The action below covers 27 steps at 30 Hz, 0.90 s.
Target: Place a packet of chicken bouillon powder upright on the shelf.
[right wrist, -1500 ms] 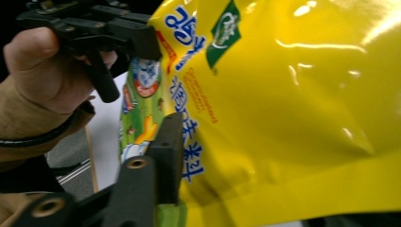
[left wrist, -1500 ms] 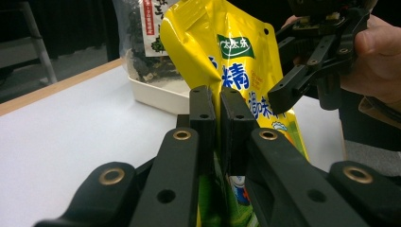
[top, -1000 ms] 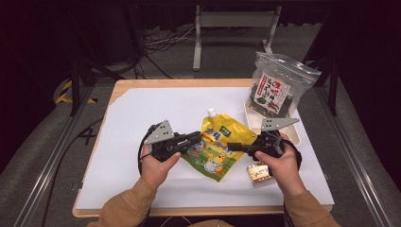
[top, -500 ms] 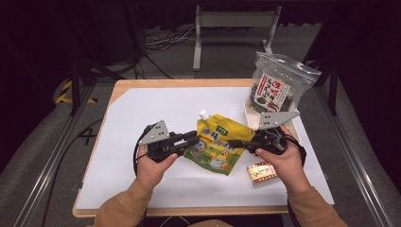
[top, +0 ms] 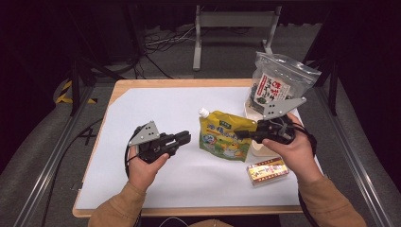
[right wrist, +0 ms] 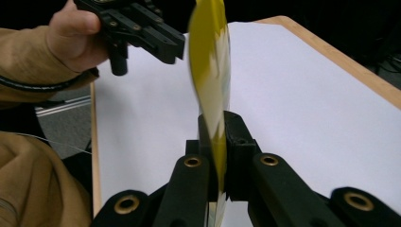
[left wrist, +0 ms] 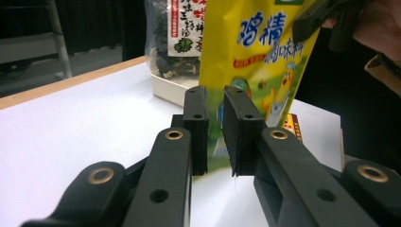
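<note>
Right gripper (top: 241, 134) lifts the yellow pouch (top: 226, 140) above the white table (top: 156, 113)

In the right gripper view its jaws pinch the pouch edge-on, and the pouch's top is cut off. The high view gives the printed face, long axis upright and slightly tilted, white cap (top: 204, 112) up and to the left. The left gripper (top: 184, 138) is just beside it; its view shows the jaws nearly together, just closing, on nothing. Behind stands the seaweed bag (top: 276, 85), text too small to read
</note>
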### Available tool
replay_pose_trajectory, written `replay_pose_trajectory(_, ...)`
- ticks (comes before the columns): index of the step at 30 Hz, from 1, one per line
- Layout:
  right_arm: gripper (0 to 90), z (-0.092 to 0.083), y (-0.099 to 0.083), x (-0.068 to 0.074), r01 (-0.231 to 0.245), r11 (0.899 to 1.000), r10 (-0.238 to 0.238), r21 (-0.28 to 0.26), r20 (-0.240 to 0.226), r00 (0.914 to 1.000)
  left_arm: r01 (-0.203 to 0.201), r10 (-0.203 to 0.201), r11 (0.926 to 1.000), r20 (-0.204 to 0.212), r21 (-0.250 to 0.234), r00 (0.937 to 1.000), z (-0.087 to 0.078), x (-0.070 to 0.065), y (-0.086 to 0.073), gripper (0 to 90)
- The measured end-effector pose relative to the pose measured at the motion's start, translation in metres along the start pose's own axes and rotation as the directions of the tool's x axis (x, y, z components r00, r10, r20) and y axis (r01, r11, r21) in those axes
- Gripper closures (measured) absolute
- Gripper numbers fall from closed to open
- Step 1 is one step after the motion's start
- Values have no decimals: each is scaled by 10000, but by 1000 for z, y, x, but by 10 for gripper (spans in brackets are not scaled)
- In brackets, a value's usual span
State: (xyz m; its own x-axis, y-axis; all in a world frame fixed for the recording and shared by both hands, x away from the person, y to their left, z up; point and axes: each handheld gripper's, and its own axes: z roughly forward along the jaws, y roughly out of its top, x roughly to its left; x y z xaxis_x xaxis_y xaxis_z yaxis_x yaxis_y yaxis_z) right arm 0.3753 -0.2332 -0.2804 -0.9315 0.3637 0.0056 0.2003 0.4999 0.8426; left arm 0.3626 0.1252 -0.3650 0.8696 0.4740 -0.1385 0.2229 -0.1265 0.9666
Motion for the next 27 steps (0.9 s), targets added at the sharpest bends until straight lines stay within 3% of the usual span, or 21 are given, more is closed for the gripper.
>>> replay_pose_trajectory(10, 878, -27, 12, -20, 450, 9969, -470, 640, 298, 9985, 299, -290, 9994, -463, 182, 9985, -17, 9, -7, 721)
replay_pose_trajectory(16, 878, -39, 16, -28, 573, 9958, -592, 715, 254, 9979, 621, -597, 9966, -437, 540, 9973, -24, 15, -10, 638)
replay_pose_trajectory(25, 878, -57, 22, -42, 836, 9933, -862, 798, 294, 9958, 584, -516, 9947, -805, 850, 9954, -33, 22, -14, 584)
replay_pose_trajectory(27, 877, -60, 22, -45, 942, 9924, -968, 794, 298, 9949, 537, -431, 9918, -911, 1164, 9949, -35, 23, -14, 569)
